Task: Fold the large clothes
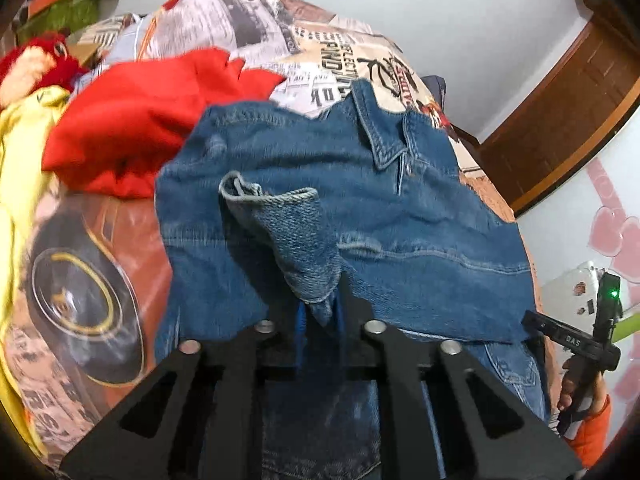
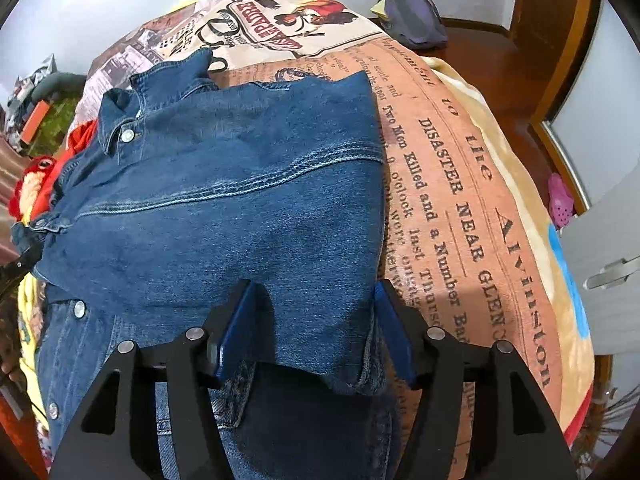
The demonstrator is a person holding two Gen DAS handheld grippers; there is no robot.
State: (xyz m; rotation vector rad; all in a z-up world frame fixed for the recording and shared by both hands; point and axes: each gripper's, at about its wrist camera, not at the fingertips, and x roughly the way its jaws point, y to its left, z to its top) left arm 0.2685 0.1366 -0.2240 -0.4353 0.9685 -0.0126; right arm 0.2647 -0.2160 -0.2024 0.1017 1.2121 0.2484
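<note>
denim jacket (image 2: 240, 184) on printed bedspread (image 2: 452, 184)

The fingertips of the left hand-held gripper (image 1: 320, 312) are hidden under a bunched cuff of the denim jacket (image 1: 340, 200), so the pads cannot be seen. The lower part of the jacket is cut off by the bottom edge in both views. In the left wrist view the red garment (image 1: 140, 120) and the yellow cloth (image 1: 24, 152) are blurred. The jacket covers much of the printed bed cover (image 2: 460, 168). The small items at the upper left edge of the right wrist view are too small to identify.
</note>
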